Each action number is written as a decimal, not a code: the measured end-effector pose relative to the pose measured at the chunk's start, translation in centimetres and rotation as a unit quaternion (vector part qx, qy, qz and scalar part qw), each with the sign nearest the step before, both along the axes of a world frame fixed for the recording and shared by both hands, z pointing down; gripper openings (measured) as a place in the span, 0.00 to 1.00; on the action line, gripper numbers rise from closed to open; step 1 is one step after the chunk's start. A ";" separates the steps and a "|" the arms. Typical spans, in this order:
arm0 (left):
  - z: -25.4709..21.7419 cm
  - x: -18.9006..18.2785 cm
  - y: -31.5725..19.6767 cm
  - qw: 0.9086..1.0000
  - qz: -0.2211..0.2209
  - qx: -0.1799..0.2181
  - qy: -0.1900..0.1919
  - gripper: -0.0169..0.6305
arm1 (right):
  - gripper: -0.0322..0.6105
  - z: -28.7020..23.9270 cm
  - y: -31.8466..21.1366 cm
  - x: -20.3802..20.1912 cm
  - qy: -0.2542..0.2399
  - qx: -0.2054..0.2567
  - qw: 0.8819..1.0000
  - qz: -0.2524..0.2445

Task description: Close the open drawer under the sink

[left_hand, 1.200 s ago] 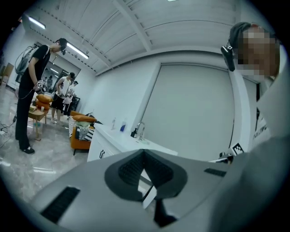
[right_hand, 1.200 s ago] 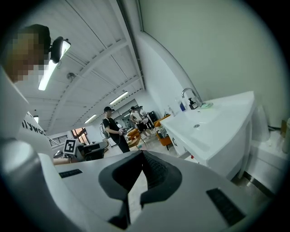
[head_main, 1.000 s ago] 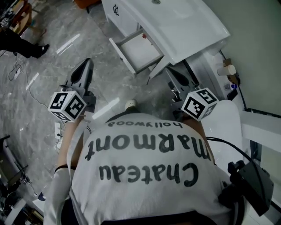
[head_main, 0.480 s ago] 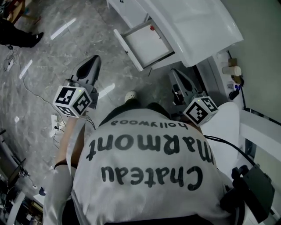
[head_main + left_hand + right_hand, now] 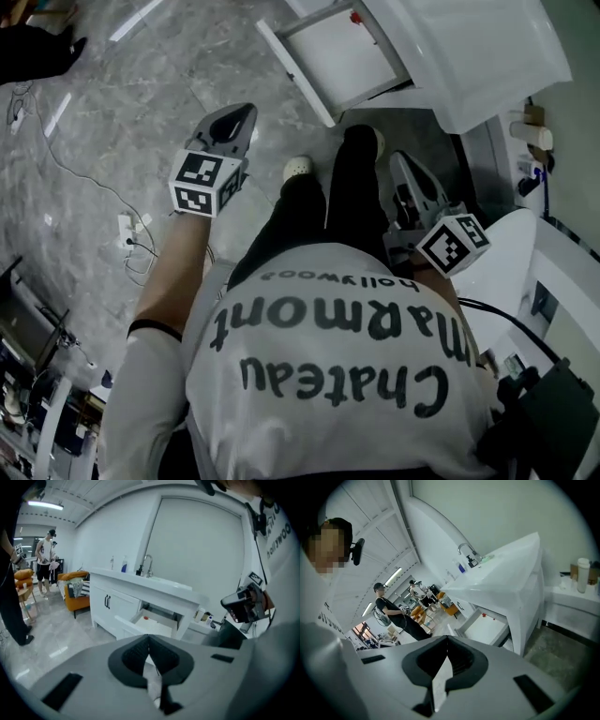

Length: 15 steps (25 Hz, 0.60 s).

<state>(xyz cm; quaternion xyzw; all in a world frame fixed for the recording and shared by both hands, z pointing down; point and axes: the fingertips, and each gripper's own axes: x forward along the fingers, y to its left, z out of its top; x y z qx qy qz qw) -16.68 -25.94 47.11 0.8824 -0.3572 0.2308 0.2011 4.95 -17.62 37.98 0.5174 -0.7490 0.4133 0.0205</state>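
Grey marbled floor (image 5: 84, 112), pretty glossy, with a cable (image 5: 139, 258) looped on it next to a power strip (image 5: 127, 228). The wall (image 5: 201, 550) is plain white. Way at the back there's an orange sofa (image 5: 77, 590), and a strip light (image 5: 44, 504) glowing on the ceiling.

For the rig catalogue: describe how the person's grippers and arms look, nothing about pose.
The left gripper and right gripper have smooth grey tapering shells with black ribbed pads inside. Each carries a white cube printed with black square markers. The left sleeve is short and white with a dark hem; the shirt is white with black lettering.
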 end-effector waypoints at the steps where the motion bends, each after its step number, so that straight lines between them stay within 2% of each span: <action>1: 1.3 0.2 -0.3 1.000 -0.001 -0.012 -0.002 0.04 | 0.07 0.7 0.0 -0.3 -0.003 -0.006 1.000 -0.004; 6: 6.5 1.7 -0.7 0.998 -0.008 -0.066 -0.008 0.04 | 0.07 3.5 0.6 -1.4 -0.015 -0.043 0.999 -0.017; 13: 12.1 4.2 -1.2 0.994 0.019 -0.109 -0.017 0.05 | 0.07 6.8 2.0 -0.6 -0.022 -0.087 0.996 -0.010; 15: 13.5 4.6 -1.9 0.992 0.021 -0.119 -0.023 0.08 | 0.07 7.6 2.4 -0.3 -0.023 -0.098 0.995 -0.008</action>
